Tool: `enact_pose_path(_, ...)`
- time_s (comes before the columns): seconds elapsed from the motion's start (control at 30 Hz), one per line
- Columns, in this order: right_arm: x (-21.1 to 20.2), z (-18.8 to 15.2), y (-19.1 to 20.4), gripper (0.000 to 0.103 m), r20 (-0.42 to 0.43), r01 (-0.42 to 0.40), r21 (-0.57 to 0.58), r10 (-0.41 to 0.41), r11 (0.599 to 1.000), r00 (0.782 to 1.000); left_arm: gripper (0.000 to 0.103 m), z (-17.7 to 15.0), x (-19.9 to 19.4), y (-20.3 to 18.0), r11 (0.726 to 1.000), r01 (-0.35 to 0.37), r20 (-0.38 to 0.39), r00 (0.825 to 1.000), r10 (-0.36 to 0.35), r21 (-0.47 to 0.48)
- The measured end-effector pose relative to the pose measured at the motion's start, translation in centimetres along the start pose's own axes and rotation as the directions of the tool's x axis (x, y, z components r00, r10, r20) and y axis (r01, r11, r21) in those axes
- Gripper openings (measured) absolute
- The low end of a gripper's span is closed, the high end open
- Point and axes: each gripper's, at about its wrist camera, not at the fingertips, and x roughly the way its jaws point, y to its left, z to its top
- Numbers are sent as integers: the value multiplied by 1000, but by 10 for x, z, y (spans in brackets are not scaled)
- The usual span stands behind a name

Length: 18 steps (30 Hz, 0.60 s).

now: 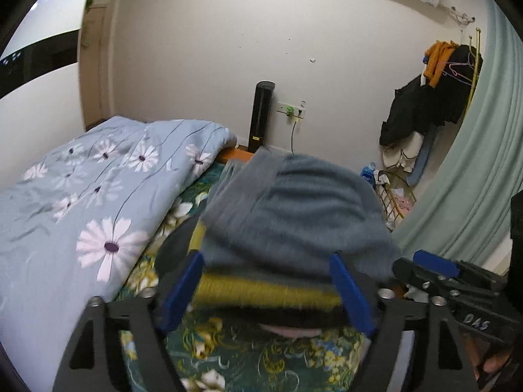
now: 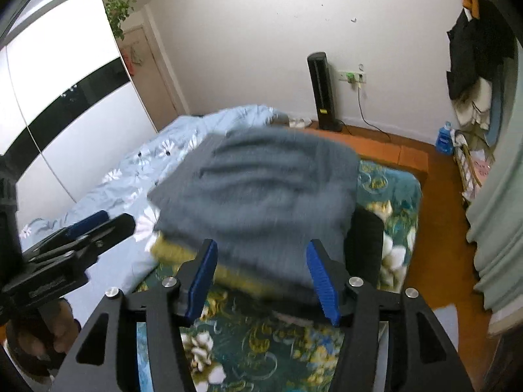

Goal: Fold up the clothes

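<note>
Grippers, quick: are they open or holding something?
Left gripper: open, its fingers either side of the stack of folded clothes, gripping nothing.
Right gripper: open too, holding nothing.

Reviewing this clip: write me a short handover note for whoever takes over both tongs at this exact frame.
Left tongs: open, empty, fingers either side of the near edge of the clothes stack.
Right tongs: open, empty, in the same stance at the stack's near edge.
Stack: folded grey-blue garment on top, a yellow-green garment under it, darker layers below that are hard to make out. It sits on the green floral bedsheet, beside the light-blue floral quilt.
Done: the stack's visible garments look folded.
Left: I see no loose garment on the bed; clothes hang on a rack by the wall. Check whether any still need folding.
</note>
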Motion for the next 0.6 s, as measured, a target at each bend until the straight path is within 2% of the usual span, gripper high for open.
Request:
enact_pose_path(0.1, -6, -29, 14, 61, -6, 25, -19, -26, 999, 1000, 100, -30, -16, 7, 999, -14, 4, 1000, 14, -38)
enact_pose_path(0.13, -8, -38, 18, 66, -7, 34, -25, -34, 999, 999, 103, -39, -21, 9, 998, -28, -1, 1000, 28, -47)
enact_pose_path(0.17, -10, -46, 22, 74, -7, 42, -28, -42, 999, 999, 103, -47, -24, 10, 998, -38, -5, 999, 38, -54)
enact_pose_path(0.37, -14, -82, 37, 76, -29, 46, -13, -47, 999, 998, 103, -92, -40, 12, 994, -54, -60, 997, 48, -95)
enact_pose_path(0.4, -14, -86, 39, 78, -32, 46, -13, -47, 999, 998, 103, -97, -42, 13, 993, -65, -65, 996, 58, -103)
enact_pose_path(0.43, -15, -90, 41, 89, -34, 46, -14, -47, 999, 998, 103, -102, -44, 14, 991, -73, -68, 996, 66, -109)
enact_pose_path(0.47, -16, -94, 42, 92, -32, 55, -14, -55, 998, 998, 103, -106, -47, 14, 991, -78, -65, 995, 71, -112)
enact_pose_path(0.6, -20, -104, 43, 95, -27, 70, -11, -70, 998, 997, 103, -121, -52, 18, 984, -133, -68, 990, 125, -119)
